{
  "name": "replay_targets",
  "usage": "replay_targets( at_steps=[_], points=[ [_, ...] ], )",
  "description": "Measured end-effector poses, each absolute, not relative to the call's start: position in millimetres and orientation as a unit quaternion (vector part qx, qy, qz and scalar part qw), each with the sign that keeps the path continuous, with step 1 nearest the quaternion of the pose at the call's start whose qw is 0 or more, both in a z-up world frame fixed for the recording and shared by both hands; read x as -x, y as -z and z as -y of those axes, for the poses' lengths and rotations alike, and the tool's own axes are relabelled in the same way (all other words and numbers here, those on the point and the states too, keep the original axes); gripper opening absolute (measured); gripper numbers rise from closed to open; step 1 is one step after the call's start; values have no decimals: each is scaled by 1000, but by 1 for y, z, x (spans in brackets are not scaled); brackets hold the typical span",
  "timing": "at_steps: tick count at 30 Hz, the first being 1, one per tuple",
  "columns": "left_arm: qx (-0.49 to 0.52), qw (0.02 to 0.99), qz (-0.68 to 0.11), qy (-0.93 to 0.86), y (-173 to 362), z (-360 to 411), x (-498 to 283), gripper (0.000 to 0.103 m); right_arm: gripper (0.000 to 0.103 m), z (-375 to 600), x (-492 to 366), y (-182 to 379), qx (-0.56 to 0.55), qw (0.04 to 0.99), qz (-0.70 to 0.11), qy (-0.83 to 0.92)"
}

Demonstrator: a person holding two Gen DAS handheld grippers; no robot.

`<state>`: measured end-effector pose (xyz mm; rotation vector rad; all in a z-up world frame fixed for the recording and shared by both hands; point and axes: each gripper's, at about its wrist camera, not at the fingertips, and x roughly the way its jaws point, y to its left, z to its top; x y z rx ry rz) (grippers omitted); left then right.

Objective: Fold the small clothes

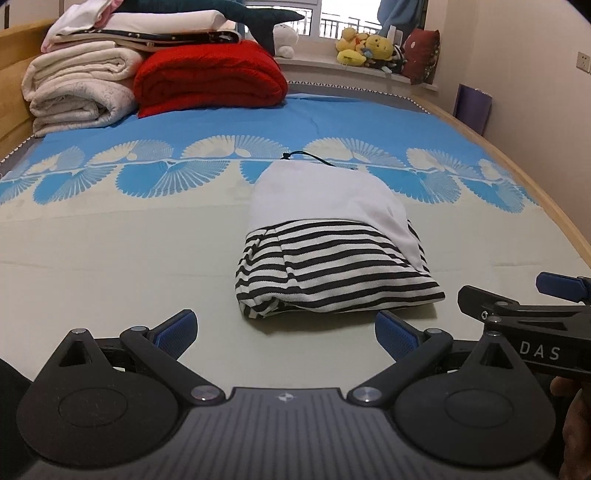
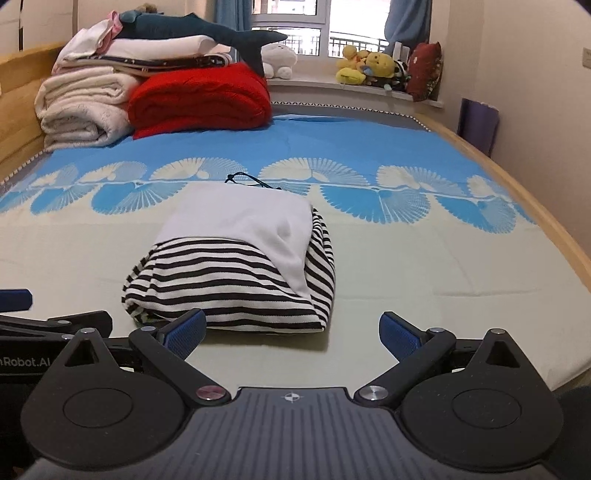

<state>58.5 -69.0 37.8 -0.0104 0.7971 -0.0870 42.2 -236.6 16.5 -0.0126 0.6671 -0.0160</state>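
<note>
A small garment [image 1: 332, 243], white on top with black-and-white stripes below, lies folded in a bundle on the bed sheet [image 1: 110, 258]. A black drawstring [image 1: 303, 157] trails from its far end. My left gripper [image 1: 284, 334] is open just in front of the bundle, nothing between its blue pads. The right gripper's fingers [image 1: 517, 306] reach in from the right edge of that view. In the right wrist view the same bundle [image 2: 236, 266] lies ahead and to the left. My right gripper [image 2: 291, 332] is open wide, its left pad [image 2: 186, 334] close to the striped hem.
Folded white blankets [image 1: 81, 88] and a red blanket [image 1: 210, 79] are stacked at the far left, with a dark plush shark [image 2: 207, 33] on top. Soft toys [image 1: 369, 48] line the window sill. A wooden bed rim [image 1: 535, 184] runs along the right.
</note>
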Motion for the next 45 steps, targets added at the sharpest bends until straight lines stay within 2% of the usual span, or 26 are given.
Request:
replay_targets(
  at_steps=[45],
  points=[
    [9, 916, -400, 39, -30, 69, -65, 102, 99, 237, -50, -10, 3, 941, -337, 7]
  ],
)
